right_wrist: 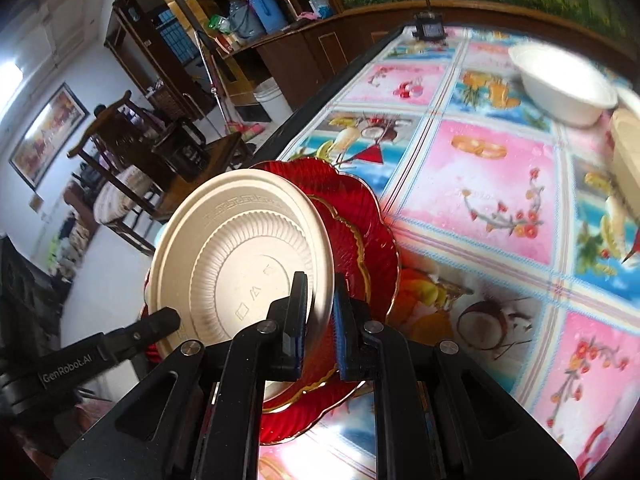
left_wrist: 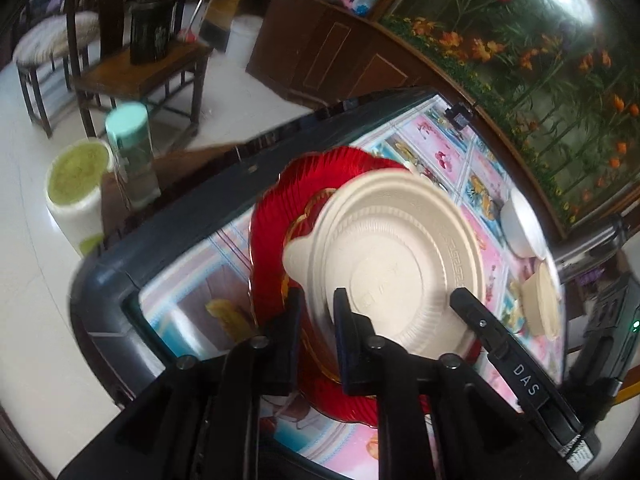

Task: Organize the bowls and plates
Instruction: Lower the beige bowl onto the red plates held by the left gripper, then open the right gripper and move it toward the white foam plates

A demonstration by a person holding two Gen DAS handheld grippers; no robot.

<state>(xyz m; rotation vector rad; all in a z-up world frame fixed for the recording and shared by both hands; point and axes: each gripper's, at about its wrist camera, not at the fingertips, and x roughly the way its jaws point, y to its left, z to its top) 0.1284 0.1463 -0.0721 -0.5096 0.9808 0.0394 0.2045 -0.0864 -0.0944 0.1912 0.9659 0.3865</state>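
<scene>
The left gripper [left_wrist: 318,308] and the right gripper [right_wrist: 320,304] each have narrow jaws pinching the rim of the beige plate [right_wrist: 240,256], which lies over the red plate [right_wrist: 360,216] on the table [right_wrist: 480,184]. At 1 o'clock a white bowl [right_wrist: 564,88] stands.

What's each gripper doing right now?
Left gripper: around the beige plate rim; grip cannot be told.
Right gripper: closed on the beige plate rim.

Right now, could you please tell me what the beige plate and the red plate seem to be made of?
Beige plate: likely moulded pulp or fibre, matte, with embossed ribs. Red plate: apparently translucent plastic, possibly glass, glossy, fluted, gold-edged.
</scene>
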